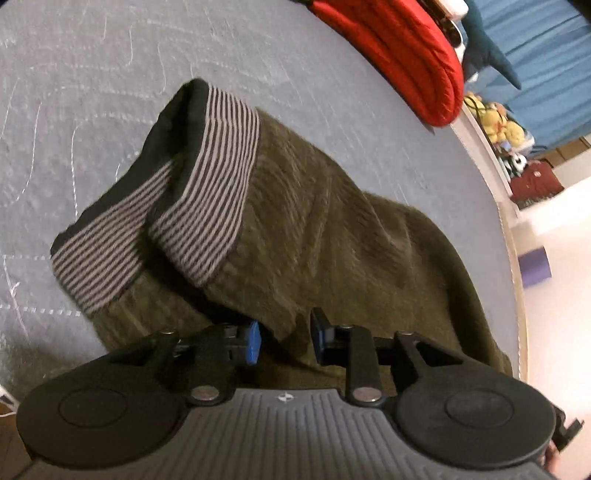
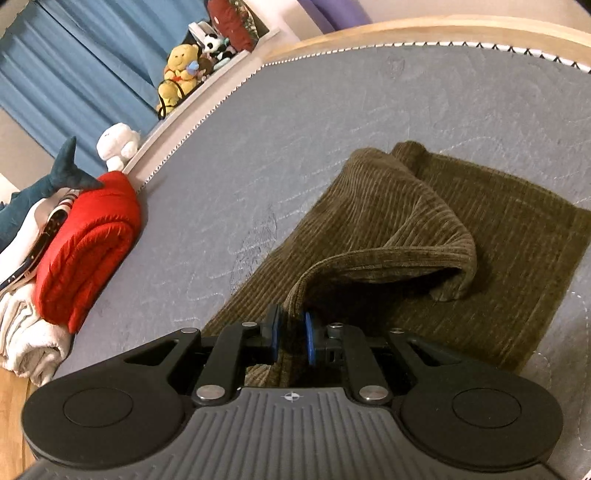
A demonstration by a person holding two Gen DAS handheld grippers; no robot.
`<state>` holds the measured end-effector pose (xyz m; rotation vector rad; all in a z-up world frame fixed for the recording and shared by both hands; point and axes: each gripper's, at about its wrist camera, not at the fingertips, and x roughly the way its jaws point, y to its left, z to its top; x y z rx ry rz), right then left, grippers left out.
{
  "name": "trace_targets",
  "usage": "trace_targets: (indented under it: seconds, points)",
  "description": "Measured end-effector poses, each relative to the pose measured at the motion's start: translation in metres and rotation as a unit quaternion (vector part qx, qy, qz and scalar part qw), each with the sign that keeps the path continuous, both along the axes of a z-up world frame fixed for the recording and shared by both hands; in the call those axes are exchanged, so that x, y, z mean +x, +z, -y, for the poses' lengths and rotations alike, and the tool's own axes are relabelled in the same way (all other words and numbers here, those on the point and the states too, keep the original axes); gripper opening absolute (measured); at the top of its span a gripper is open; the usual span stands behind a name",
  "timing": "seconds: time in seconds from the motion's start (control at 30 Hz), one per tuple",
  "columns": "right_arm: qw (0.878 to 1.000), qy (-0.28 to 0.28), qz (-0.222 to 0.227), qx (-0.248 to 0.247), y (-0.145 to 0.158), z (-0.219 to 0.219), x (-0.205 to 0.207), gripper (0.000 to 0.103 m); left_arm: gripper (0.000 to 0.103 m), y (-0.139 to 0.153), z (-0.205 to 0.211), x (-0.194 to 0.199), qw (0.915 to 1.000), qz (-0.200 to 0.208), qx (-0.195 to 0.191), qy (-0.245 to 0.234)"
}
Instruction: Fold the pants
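Olive corduroy pants (image 1: 314, 229) lie on a grey quilted mattress (image 1: 110, 74). Their striped grey and black waistband (image 1: 207, 192) is lifted and faces away in the left wrist view. My left gripper (image 1: 284, 341) has its jaws apart, with a fold of the pants hanging between the blue pads (image 1: 254, 341). In the right wrist view the pants (image 2: 480, 229) lie partly flat, with one layer raised and curling over. My right gripper (image 2: 291, 338) is shut on the edge of that raised layer.
A rolled red quilt (image 2: 88, 251) and white cloth (image 2: 29, 343) sit at the mattress edge, with a blue shark plush (image 2: 55, 181). Soft toys (image 2: 177, 74) line a ledge by blue curtains. The wooden bed frame (image 2: 406, 29) borders the mattress.
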<state>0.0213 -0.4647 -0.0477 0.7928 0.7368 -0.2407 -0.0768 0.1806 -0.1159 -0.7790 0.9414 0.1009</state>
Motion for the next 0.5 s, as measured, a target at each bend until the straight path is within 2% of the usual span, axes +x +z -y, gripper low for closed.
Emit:
trace_targets:
  seconds: [0.1, 0.17, 0.23, 0.37, 0.5]
  points:
    - [1.0, 0.006, 0.001, -0.01, -0.001, 0.0, 0.0, 0.015, 0.029, 0.007, 0.006, 0.006, 0.9996, 0.0, 0.026, 0.005]
    - [1.0, 0.006, -0.001, -0.012, -0.002, 0.002, -0.002, 0.015, 0.016, 0.011, 0.012, 0.008, 0.9985, -0.007, 0.054, -0.001]
    - [1.0, 0.002, -0.006, -0.012, -0.005, 0.002, -0.004, 0.015, 0.011, 0.019, 0.016, 0.002, 0.9975, -0.003, 0.07, -0.006]
    - [1.0, -0.004, -0.017, -0.02, -0.01, 0.002, -0.004, 0.015, 0.008, 0.041, 0.017, -0.013, 0.9941, 0.04, 0.1, -0.009]
    - [0.999, -0.004, -0.004, -0.05, 0.001, -0.004, -0.007, 0.013, 0.004, 0.068, 0.003, -0.035, 0.9893, 0.083, 0.116, 0.031]
